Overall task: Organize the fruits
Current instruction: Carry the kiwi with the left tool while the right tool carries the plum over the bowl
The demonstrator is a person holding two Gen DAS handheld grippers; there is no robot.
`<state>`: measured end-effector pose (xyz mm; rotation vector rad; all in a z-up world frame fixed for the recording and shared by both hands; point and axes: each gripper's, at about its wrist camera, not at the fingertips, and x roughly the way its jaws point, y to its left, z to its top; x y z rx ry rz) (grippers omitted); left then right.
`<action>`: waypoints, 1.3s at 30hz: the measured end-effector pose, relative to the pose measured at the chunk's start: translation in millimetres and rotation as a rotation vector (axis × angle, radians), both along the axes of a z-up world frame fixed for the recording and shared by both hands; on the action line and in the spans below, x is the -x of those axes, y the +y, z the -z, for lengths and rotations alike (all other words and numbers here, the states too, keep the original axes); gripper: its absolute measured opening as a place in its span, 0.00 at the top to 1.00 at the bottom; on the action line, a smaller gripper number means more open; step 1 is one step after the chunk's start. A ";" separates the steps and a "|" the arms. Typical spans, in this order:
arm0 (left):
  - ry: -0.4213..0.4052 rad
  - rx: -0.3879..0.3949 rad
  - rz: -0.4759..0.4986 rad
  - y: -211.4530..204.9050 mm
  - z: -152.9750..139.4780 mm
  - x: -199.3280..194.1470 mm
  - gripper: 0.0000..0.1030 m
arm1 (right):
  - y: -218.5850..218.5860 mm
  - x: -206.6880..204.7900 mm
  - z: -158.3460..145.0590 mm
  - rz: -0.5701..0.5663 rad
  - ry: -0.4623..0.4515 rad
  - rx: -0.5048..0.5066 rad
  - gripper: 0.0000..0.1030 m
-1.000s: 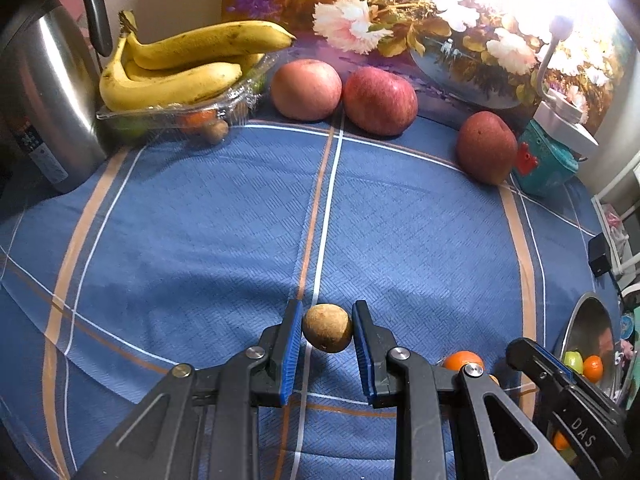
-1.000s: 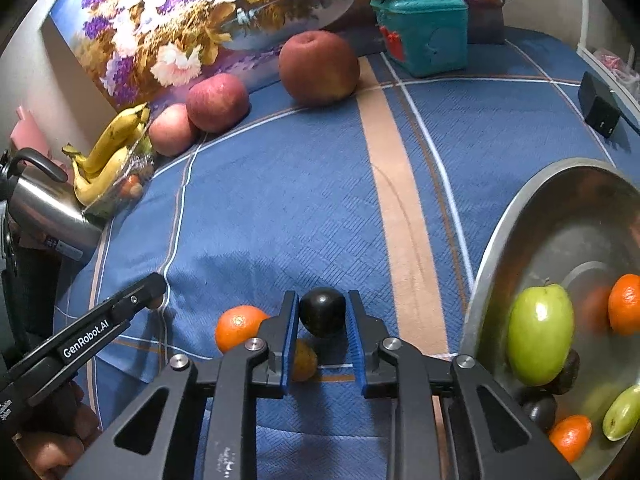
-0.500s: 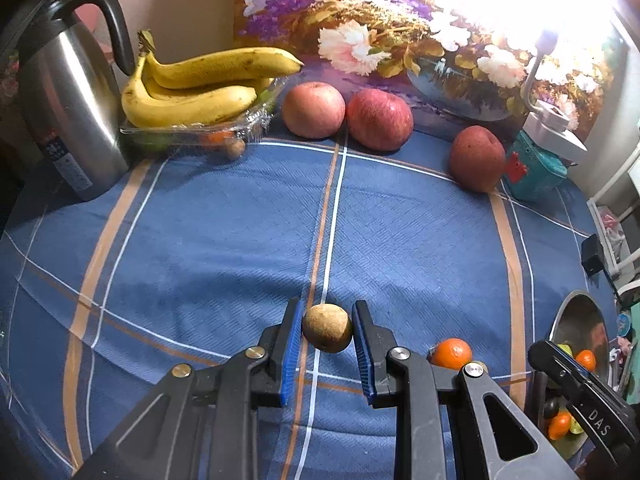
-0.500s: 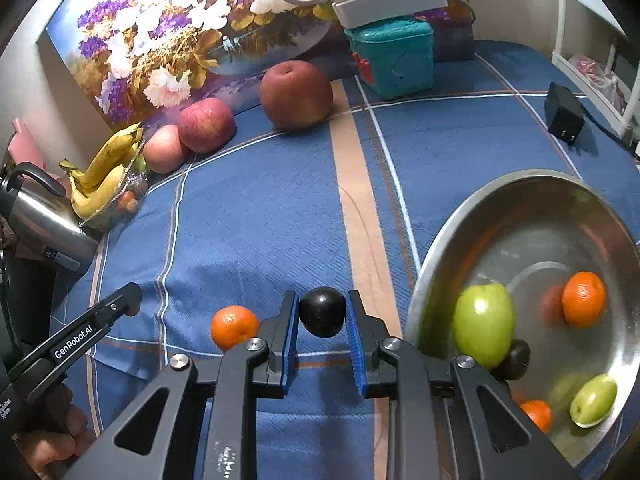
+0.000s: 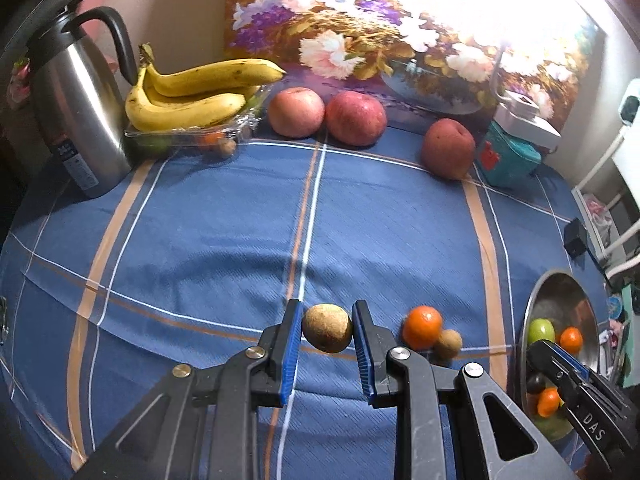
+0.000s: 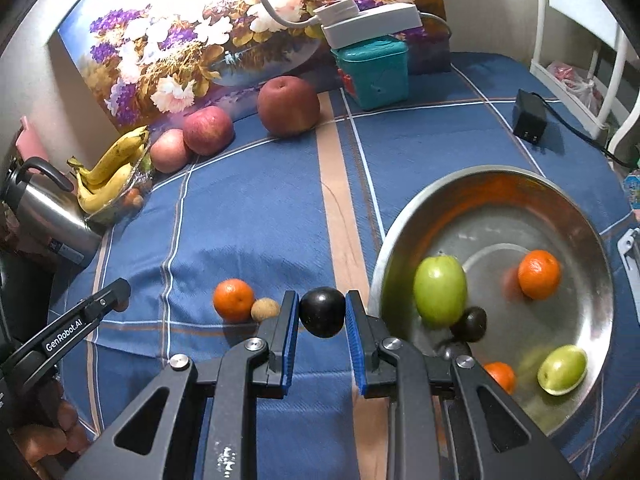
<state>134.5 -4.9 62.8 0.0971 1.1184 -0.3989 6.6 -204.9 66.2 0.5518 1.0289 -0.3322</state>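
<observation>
Steel is seen at the upper left of the left wrist view, where a kettle (image 5: 76, 120) stands beside a clear tray (image 5: 188, 138) topped with bananas (image 5: 192, 92). Further right along the back, three apples (image 5: 356, 118) are lined up before a flower painting (image 5: 400, 28), with a teal box (image 5: 512, 160) at the upper right. At the bottom centre, a brown kiwi (image 5: 327, 328) is clamped between the blue pads of the left gripper (image 5: 326, 338) — held clear of the blue checked cloth (image 5: 240, 240). Just right of it, an orange (image 5: 422, 327) and a smaller kiwi (image 5: 448, 343) are seen touching on the cloth.

In the right wrist view, the same orange (image 6: 233, 300) lies at lower left of centre. At bottom centre, a dark plum (image 6: 322, 312) is gripped by the right gripper (image 6: 322, 322), pads pressed on both sides. To the right, a steel bowl (image 6: 500, 184) is filled with green fruits (image 6: 440, 290), oranges and dark plums — its rim just beside the held plum.
</observation>
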 end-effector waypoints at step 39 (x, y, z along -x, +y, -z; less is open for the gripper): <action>-0.027 -0.030 0.391 -128.8 2.0 107.4 0.74 | -78.9 79.5 6.1 0.242 0.088 0.040 0.76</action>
